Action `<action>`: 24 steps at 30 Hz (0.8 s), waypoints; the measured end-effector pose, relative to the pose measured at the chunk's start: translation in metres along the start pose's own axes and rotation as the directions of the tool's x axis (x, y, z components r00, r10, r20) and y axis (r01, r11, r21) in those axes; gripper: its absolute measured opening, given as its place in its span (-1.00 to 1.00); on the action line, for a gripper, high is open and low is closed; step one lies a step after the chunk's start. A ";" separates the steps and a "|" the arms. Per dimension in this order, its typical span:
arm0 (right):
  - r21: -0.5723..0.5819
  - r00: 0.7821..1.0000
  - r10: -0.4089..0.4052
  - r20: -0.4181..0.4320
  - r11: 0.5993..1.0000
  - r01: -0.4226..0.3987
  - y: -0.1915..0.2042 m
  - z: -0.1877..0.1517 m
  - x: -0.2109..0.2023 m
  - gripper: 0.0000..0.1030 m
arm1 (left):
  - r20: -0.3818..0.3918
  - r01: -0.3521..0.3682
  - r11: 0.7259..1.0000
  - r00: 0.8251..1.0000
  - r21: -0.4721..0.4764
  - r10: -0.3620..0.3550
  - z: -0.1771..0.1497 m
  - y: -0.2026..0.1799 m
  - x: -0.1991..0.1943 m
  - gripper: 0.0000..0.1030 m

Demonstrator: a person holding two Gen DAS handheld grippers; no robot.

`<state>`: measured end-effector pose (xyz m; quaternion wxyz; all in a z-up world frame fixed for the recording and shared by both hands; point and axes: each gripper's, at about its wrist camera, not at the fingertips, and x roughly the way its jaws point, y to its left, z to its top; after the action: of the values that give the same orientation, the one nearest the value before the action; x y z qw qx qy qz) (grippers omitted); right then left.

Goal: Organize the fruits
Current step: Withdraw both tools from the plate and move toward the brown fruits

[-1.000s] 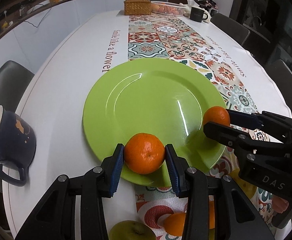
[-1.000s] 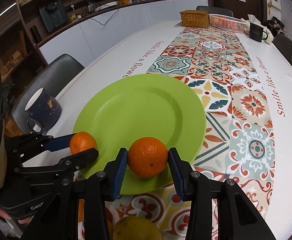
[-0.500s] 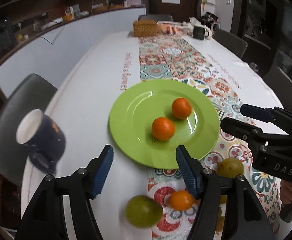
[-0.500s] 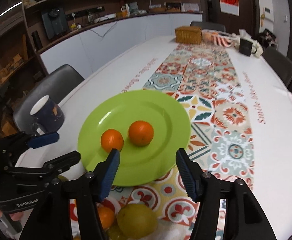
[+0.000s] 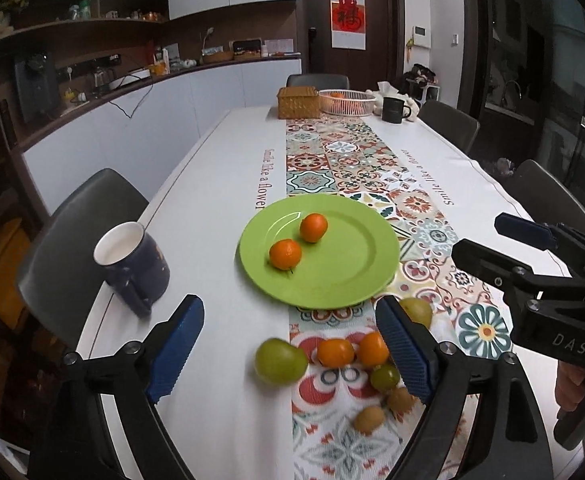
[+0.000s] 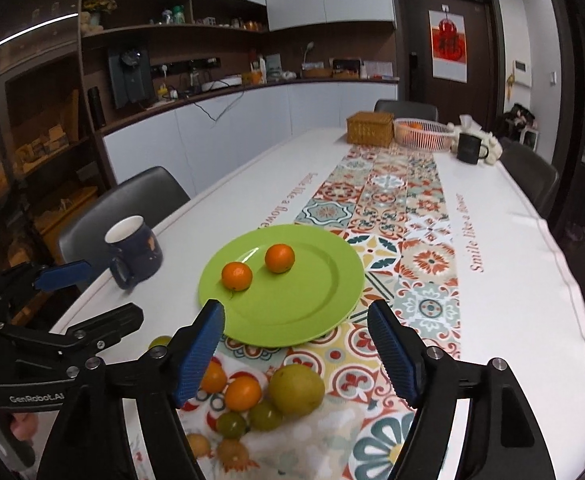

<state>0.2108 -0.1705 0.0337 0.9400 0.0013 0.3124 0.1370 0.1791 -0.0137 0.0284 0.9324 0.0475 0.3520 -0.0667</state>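
Two oranges (image 5: 285, 254) (image 5: 313, 227) lie free on the green plate (image 5: 356, 264), which the right wrist view shows too (image 6: 316, 304), with the oranges (image 6: 237, 275) (image 6: 279, 257) side by side. Nearer me, loose fruit sits on the patterned runner: a green apple (image 5: 280, 361), two small oranges (image 5: 335, 352), a big yellow-green fruit (image 6: 296, 389), small green and brown ones. My left gripper (image 5: 290, 344) hangs raised above this pile, its jaws opening, nothing between them. My right gripper (image 6: 296, 350) is likewise lifted, jaws opening and empty.
A dark blue mug (image 5: 134, 258) stands left of the plate near the table edge. At the far end are a wicker box (image 5: 298, 102), a white basket (image 5: 346, 102) and a black mug (image 5: 395, 109). Grey chairs line both sides.
Both grippers let go of their oranges on the plate, opened wide, and pulled back and upward. The oranges now rest near the plate's left middle, and the loose fruit pile has come into view.
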 end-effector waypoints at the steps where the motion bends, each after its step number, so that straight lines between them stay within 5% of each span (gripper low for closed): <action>1: -0.008 1.000 0.003 0.008 1.000 -0.003 0.002 -0.002 -0.006 0.44 | 0.005 -0.003 1.000 1.000 0.003 0.003 -0.003 -0.001 -0.004 0.72; 11: -0.078 0.999 0.017 0.027 0.997 -0.015 0.016 -0.025 -0.045 0.44 | 0.054 -0.003 0.999 0.999 0.034 0.002 -0.033 -0.014 -0.043 0.72; 24: -0.197 0.997 0.068 -0.035 0.978 -0.074 0.033 -0.056 -0.058 0.44 | 0.104 0.005 0.981 0.994 0.193 -0.026 -0.066 -0.033 -0.062 0.71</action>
<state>0.1250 -0.1585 0.0254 0.9255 -0.0829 0.3102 0.2008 0.0855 -0.0321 0.0187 0.9404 0.1308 0.2941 -0.1100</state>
